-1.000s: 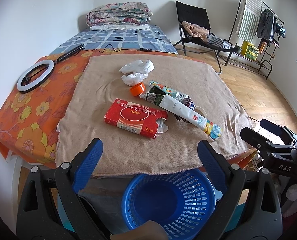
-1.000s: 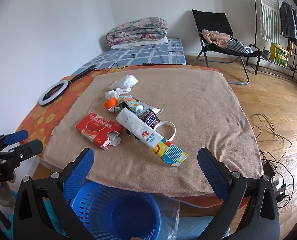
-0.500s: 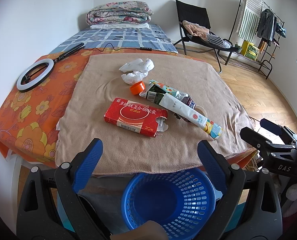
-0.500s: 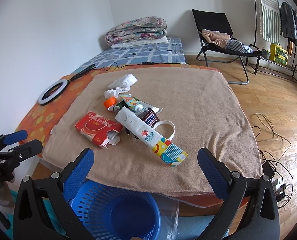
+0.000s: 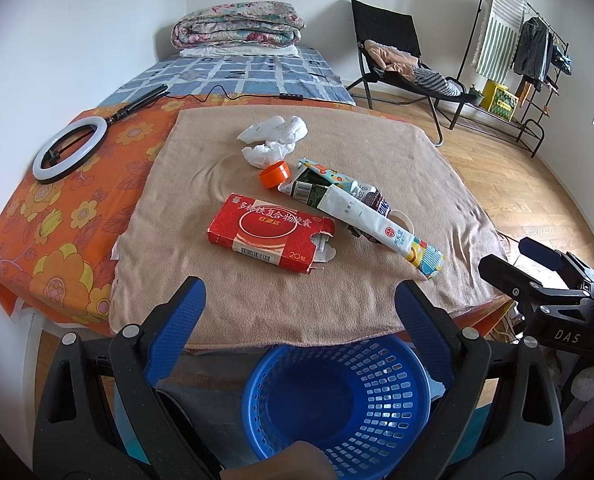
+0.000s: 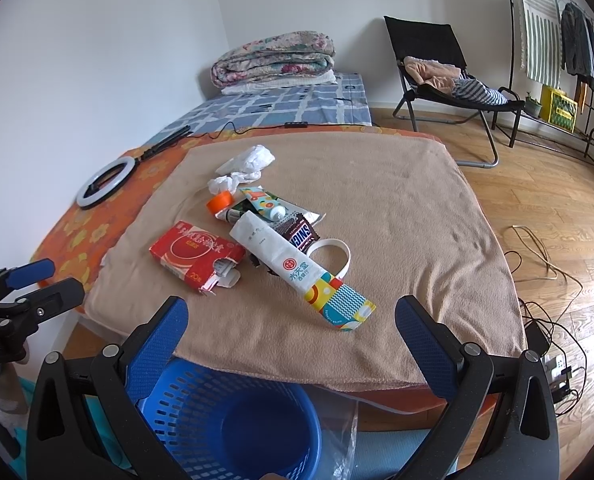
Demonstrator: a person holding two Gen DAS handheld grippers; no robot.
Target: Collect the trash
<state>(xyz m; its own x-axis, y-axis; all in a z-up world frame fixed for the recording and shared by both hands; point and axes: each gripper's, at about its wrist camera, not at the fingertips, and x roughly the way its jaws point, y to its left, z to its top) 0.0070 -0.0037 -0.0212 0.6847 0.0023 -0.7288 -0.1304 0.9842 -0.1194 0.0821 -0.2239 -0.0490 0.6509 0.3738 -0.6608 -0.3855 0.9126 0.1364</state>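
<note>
Tan blanket (image 5: 257, 292) bears untouched trash beyond the blue basket (image 5: 337, 400); our left gripper (image 5: 301, 308) and right gripper (image 6: 291, 322), wide open and empty, barely shifted.

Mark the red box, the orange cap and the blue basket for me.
red box (image 5: 269, 232), left wrist view, middle of its top face.
orange cap (image 5: 273, 174), left wrist view, its side wall.
blue basket (image 5: 397, 396), left wrist view, perforated inner wall.

Left gripper (image 5: 301, 296), right gripper (image 6: 291, 316): black frames, blue ribbed finger pads (image 5: 175, 330), silver screws. "DAS" marked on right gripper's side.
</note>
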